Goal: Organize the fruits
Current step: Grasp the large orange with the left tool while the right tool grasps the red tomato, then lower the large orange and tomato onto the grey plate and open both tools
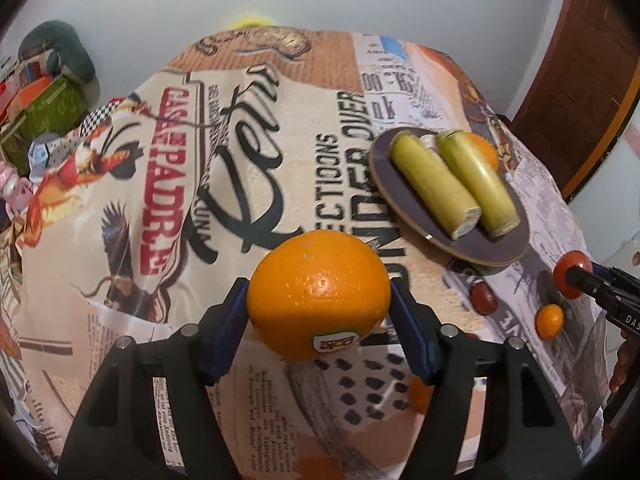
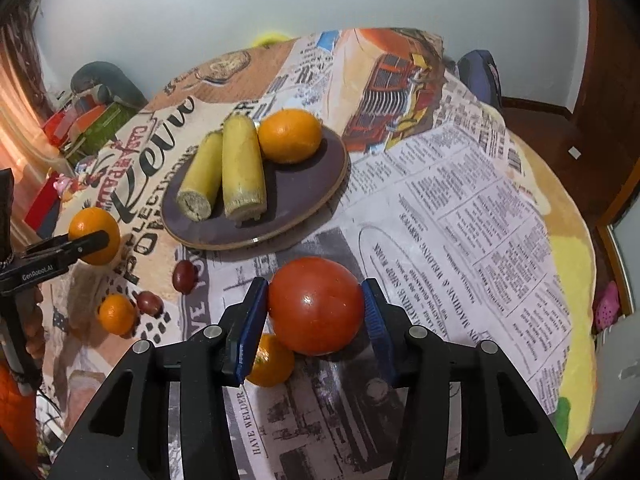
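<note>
Above the tablecloth (image 1: pixel 280 128), left claw (image 1: pixel 319 300) grips orange (image 1: pixel 319 294), right claw (image 2: pixel 316 308) tomato (image 2: pixel 316 306)

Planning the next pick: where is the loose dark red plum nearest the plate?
The dark red plum lies on the printed tablecloth just below the round purple plate, left of the right gripper.

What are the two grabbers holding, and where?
The left hand-held gripper pinches an orange by its sides. The right hand-held gripper pinches a tomato by its sides.
</note>
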Motion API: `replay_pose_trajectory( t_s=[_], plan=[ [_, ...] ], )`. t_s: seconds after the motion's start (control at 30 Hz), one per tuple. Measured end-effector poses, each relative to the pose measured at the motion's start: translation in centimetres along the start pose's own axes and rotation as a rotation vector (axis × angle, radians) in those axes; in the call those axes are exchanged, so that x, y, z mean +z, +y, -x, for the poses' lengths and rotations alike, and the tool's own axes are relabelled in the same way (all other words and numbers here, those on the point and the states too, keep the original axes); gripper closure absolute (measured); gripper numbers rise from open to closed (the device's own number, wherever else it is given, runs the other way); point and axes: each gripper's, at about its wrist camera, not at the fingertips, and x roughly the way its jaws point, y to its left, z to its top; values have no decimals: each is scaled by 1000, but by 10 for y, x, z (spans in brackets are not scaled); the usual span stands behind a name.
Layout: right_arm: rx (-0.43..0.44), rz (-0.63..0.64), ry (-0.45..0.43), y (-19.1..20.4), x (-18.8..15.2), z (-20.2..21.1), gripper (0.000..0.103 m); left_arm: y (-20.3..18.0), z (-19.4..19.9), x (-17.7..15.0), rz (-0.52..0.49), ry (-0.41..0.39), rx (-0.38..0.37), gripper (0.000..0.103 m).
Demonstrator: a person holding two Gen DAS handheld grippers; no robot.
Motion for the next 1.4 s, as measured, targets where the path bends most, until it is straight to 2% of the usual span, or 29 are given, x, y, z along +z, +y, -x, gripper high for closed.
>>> replay_pose_trajectory(
  t_s=[0.5,0.93,1.13,1.23,1.4],
  plan=[
    [8,42,-92,0,33,12,59,-38,1,34,-24,-37,-59,35],
    [17,65,-147,-2,73,-2,59,-62,-22,65,-57,-55,-63,35],
    [31,73,-134,-1,84,-22,59,-71,-43,66,-77,-26,-49,35],
    [42,59,-108,-2,85,-40,59,-74,-44,68,-87,-55,-37,35],
    [55,57,-59,2,80,-63,59,-63,-50,74,-34,-50,-78,35]
  ],
)
